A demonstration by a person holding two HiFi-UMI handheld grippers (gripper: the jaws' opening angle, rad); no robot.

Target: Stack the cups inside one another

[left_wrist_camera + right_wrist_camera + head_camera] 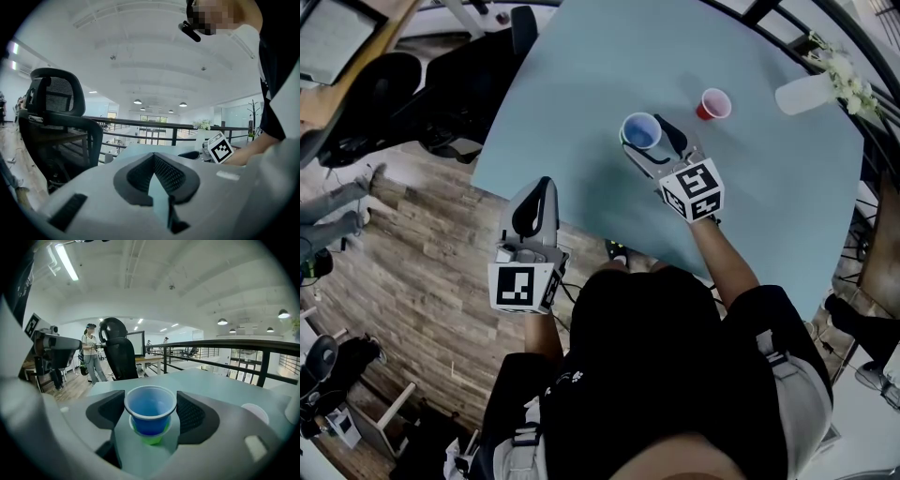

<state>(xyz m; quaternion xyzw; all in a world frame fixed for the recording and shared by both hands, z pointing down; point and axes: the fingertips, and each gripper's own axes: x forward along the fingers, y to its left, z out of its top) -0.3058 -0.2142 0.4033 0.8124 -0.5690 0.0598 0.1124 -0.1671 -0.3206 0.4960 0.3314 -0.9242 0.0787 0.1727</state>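
Note:
A blue cup [640,131] [150,411] sits nested in a green cup [150,439] on the pale blue table [581,94]. My right gripper [654,141] [151,404] is shut on the blue cup, and both pads touch its rim. A red cup [713,103] stands upright farther back and to the right, apart from the gripper. My left gripper [541,190] [153,155] hangs at the table's near edge over the wooden floor. Its fingertips meet and nothing is between them.
A clear vase with white flowers [814,92] lies at the table's far right edge. Black office chairs [441,89] [56,117] stand left of the table. A railing [243,350] runs behind the table. People stand in the distance in the right gripper view.

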